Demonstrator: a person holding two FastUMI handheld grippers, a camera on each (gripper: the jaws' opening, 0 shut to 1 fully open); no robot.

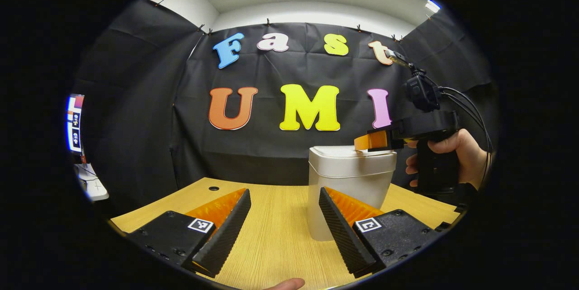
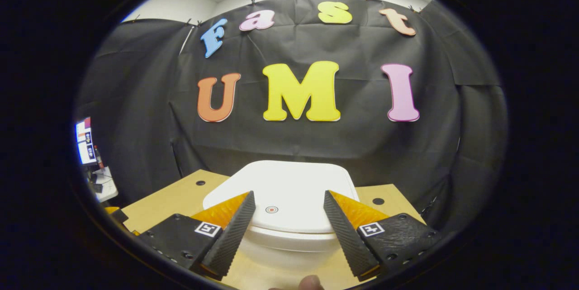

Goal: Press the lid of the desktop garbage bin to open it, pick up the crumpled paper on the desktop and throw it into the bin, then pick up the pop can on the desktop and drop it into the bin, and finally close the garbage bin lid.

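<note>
Hovering our right gripper (image 2: 286,217) over the bin (image 1: 350,181), jaws spread apart and grasping nothing, we see its lid (image 2: 289,190) closed, so its contents are hidden. Our left gripper (image 1: 285,215) waits released above the table (image 1: 276,235), just before the bin.
</note>
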